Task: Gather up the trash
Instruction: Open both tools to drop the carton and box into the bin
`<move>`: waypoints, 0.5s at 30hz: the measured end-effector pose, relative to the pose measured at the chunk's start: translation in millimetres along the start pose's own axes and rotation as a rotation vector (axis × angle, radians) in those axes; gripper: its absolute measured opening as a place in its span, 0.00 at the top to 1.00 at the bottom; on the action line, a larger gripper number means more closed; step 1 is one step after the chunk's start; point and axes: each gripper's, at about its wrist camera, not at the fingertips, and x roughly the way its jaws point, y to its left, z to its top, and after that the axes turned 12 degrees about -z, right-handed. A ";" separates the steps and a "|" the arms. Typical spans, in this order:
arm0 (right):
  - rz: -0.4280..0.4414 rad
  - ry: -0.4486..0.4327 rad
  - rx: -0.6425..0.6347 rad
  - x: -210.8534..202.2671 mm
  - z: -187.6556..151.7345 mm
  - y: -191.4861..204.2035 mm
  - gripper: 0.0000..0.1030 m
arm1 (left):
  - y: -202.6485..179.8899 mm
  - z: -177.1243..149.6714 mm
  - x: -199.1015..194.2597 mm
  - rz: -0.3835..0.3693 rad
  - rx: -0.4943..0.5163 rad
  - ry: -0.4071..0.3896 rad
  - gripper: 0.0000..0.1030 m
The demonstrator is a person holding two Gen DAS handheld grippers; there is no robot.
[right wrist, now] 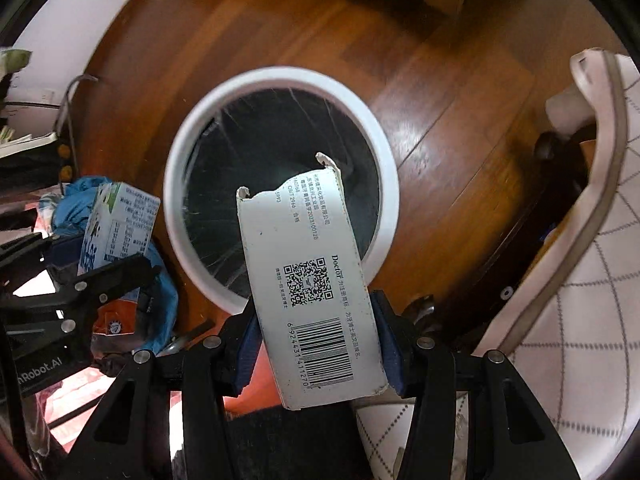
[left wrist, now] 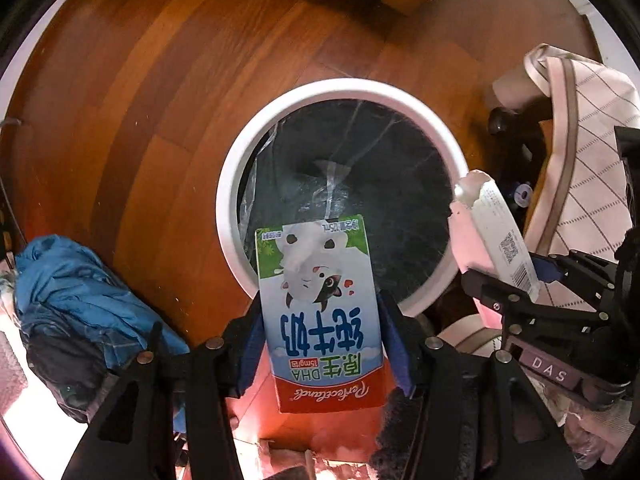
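Observation:
A round white bin with a dark liner stands on the wooden floor; it also shows in the right wrist view. My left gripper is shut on a milk carton with a cartoon cow, held above the bin's near rim. My right gripper is shut on a white torn toothpaste box with a barcode, its far end over the bin opening. The carton shows at left in the right wrist view. The white box shows at right in the left wrist view.
A blue crumpled cloth lies on the floor left of the bin. A white quilted chair with dark legs stands on the right. A white wall base curves at the far left.

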 end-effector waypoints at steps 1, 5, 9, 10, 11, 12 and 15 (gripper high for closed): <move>-0.006 0.015 -0.004 5.6 4.4 0.8 0.48 | 3.3 0.1 1.7 -0.008 -0.013 0.001 0.29; -0.011 0.048 -0.016 15.7 16.1 1.8 0.47 | 15.2 -4.4 -2.9 0.017 -0.031 -0.016 0.03; -0.041 0.060 -0.023 21.8 22.6 -1.7 0.43 | 19.2 -9.6 -11.3 0.041 -0.044 -0.053 0.03; -0.046 0.061 -0.025 21.3 23.2 -2.1 0.35 | 19.2 -13.2 -14.4 0.046 -0.054 -0.068 0.03; -0.051 0.058 -0.023 19.6 23.0 -2.9 0.31 | 19.9 -15.1 -17.1 0.051 -0.063 -0.082 0.03; -0.056 0.050 -0.019 16.8 21.9 -3.8 0.25 | 19.3 -17.8 -19.8 0.054 -0.065 -0.099 0.03; -0.056 0.032 -0.005 10.6 18.1 -7.6 0.15 | 18.2 -25.1 -25.4 0.056 -0.078 -0.131 0.03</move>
